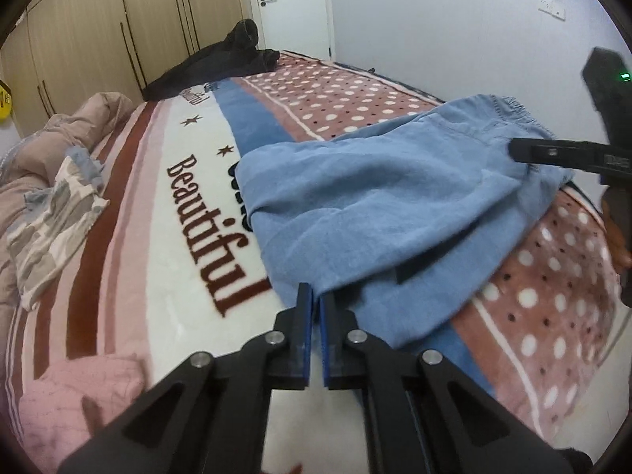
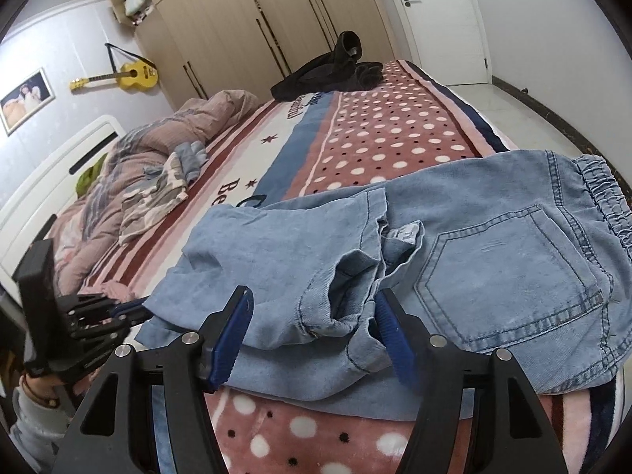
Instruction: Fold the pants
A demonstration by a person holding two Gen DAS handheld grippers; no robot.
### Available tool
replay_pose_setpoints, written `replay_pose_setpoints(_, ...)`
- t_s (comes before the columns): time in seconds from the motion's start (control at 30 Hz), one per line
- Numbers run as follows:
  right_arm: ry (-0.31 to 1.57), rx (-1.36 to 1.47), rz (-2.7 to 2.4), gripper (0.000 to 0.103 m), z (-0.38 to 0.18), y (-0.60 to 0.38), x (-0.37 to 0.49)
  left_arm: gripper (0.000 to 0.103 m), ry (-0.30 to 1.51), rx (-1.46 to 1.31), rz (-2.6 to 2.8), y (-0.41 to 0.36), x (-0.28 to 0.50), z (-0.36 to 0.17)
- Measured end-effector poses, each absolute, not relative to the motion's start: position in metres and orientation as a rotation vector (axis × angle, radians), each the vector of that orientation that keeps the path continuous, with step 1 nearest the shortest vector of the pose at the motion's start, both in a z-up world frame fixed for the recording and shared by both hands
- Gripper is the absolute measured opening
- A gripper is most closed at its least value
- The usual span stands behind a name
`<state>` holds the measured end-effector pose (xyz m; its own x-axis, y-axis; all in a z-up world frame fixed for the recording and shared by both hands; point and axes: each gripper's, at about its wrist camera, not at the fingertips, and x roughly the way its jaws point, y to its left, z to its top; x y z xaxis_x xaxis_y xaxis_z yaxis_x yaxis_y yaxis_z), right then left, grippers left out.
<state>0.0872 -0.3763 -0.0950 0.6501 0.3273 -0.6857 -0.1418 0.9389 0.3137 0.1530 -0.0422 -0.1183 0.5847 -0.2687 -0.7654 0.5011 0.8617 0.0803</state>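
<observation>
Pants (image 2: 454,260) between spread right hand-held gripper (image 2: 316,316) fingers

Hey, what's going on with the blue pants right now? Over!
Left hand-held gripper shut at pants hem, grip unclear. Right hand-held gripper open, straddling bunched denim. Pants partly folded on blanket. Nothing in the way.

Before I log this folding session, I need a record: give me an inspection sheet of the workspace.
Surface: bed blanket, dotted and striped.
Job's things: blue pants, partly folded, waistband at the right.
Clutter: dark garment at the far end; camouflage cloth; pink duvet.
Grippers: left tongs shut at the pants' edge; right tongs open, straddling bunched denim.
Cables: nothing seen.
Surroundings: wardrobe, door, yellow guitar.
</observation>
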Motion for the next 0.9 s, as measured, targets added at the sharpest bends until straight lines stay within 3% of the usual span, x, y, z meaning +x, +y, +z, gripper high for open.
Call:
replay_pose_setpoints(0.27, 0.841, 0.253, 0.260, 0.061, -0.099, -0.379, 0.091, 0.001, 0.812, 0.386, -0.438, -0.045, 0.138, -0.117)
replay_pose_setpoints(0.37, 0.844, 0.247, 0.261, 0.061, -0.099, -0.377, 0.092, 0.050, 0.803, 0.396, -0.421, -0.044, 0.146, -0.119)
replay_pose_setpoints(0.57, 0.848, 0.245, 0.267, 0.061, -0.098, -0.377, 0.093, 0.047, 0.844, 0.326, -0.424, -0.040, 0.169, -0.128)
replay_pose_setpoints(0.9, 0.867, 0.248, 0.269, 0.062, -0.109, -0.378, 0.100, 0.005, 0.818, 0.327, -0.381, -0.059, 0.186, -0.141)
